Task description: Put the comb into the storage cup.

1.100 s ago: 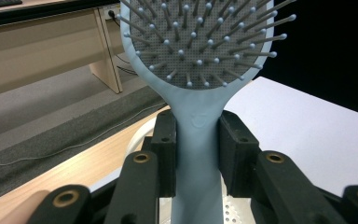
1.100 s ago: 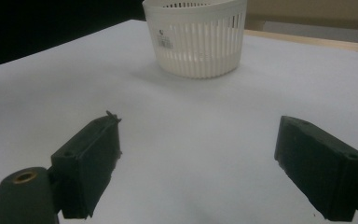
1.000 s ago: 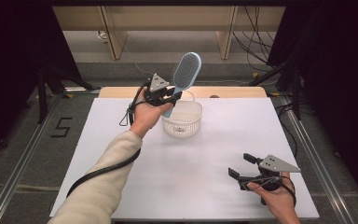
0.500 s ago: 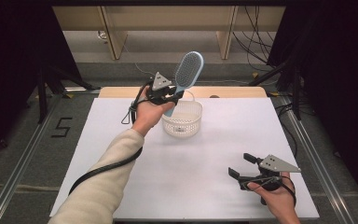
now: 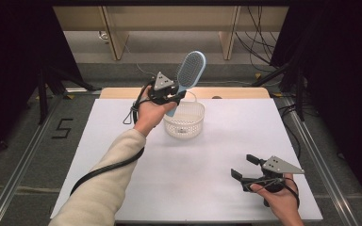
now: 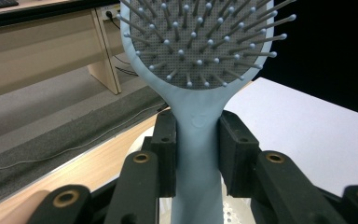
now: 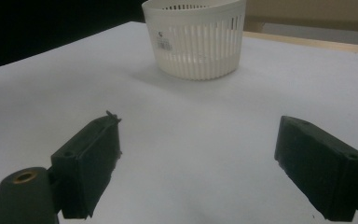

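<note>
Inspector A: Status of the left gripper (image 5: 173, 95)?

Inspector B: Raised above the far side of the worktop (image 5: 122, 188), over the near-left rim of the white basket (image 5: 185, 121). Its fingers (image 6: 165, 154) are clamped on the handle of the light blue hairbrush (image 5: 186, 76), one pad on each side of the neck just below the head.

Inspector A: Attitude of the hairbrush?

Inspector B: Handle low, head high and tilted away to the right in the high view. The lower end of the handle hangs over the basket; whether it touches the rim I cannot tell. In the left gripper view the bristle face (image 6: 200, 42) is turned towards the camera.

Inspector A: The basket itself?

Inspector B: Upright on the worktop, towards the far edge, slotted wall, a small label on the side seen in the right gripper view (image 7: 196, 37).

Inspector A: And the right gripper (image 5: 252, 170)?

Inspector B: Held low at the near right corner, well apart from the basket and aimed towards it. Its fingers (image 7: 91, 163) stand wide, with bare worktop between them
</note>
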